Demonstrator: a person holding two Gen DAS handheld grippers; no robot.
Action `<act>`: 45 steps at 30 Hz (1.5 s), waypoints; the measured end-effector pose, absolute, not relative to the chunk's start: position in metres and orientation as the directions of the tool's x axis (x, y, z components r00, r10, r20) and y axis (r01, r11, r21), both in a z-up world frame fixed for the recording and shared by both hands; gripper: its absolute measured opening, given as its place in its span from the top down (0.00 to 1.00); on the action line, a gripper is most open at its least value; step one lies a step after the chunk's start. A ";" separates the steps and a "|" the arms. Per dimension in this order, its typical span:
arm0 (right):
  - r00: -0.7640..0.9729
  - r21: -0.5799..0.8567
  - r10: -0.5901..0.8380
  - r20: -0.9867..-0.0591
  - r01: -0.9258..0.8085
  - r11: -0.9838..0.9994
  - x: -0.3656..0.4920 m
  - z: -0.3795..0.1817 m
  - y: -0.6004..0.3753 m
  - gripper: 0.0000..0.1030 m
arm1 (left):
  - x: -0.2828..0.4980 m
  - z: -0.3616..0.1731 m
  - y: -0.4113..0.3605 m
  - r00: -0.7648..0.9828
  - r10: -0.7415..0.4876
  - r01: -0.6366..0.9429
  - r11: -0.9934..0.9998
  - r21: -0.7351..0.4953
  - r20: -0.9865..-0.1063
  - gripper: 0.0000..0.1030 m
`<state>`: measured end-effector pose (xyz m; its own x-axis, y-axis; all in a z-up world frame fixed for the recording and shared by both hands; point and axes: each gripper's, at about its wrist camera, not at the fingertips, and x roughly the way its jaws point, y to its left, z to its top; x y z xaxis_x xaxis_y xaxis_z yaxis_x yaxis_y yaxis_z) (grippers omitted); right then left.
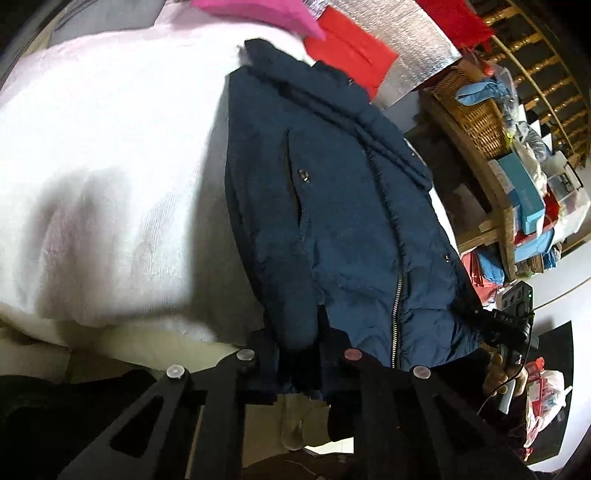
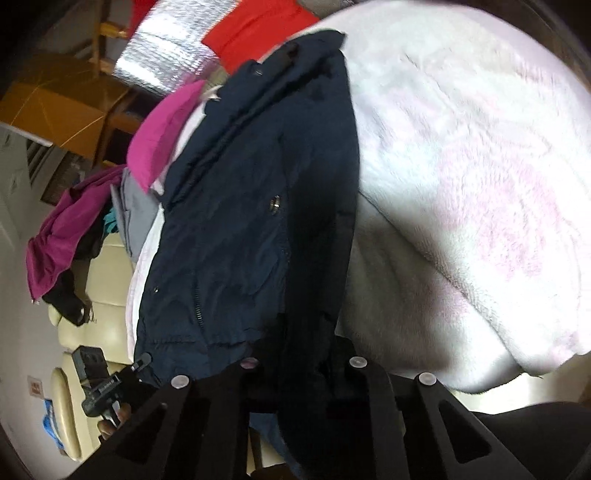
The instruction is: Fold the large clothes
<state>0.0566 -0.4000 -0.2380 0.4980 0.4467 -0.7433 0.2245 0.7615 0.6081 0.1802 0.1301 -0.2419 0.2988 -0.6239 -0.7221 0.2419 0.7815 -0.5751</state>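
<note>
White fleece blanket (image 1: 103, 177) fills the frame's left; a navy padded jacket (image 1: 332, 221) lies across it, centre. Left tool (image 1: 299, 360) and right tool (image 2: 301, 363) each pinch its hem.

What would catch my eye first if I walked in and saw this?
A navy puffer jacket with a metal zipper, lying on a fluffy white blanket that fills most of both views. Each pair of black tongs, left and right, is clamped on its near hem. Behind it lie bright pink and red clothes.
</note>
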 end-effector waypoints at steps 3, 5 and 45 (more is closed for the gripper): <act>0.493 0.588 0.440 -0.750 0.195 0.785 0.046 -0.225 -0.396 0.84 | 0.173 -0.231 0.129 0.296 -0.628 0.268 0.777 -0.569 -0.719 0.86; 0.484 0.580 0.442 -0.755 0.179 0.795 0.039 -0.218 -0.395 0.84 | 0.164 -0.223 0.128 0.294 -0.633 0.291 0.773 -0.563 -0.717 0.86; 0.907 0.752 0.197 -0.371 0.169 0.637 0.199 -0.119 -0.456 0.87 | 0.373 -0.118 0.126 0.608 -0.611 0.113 0.699 -0.706 -0.508 0.87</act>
<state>0.1985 -0.4558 -0.1190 0.9073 0.1973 -0.3712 0.1692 0.6370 0.7521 0.3731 0.1258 -0.1179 0.6076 -0.6107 -0.5078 0.1125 0.6991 -0.7061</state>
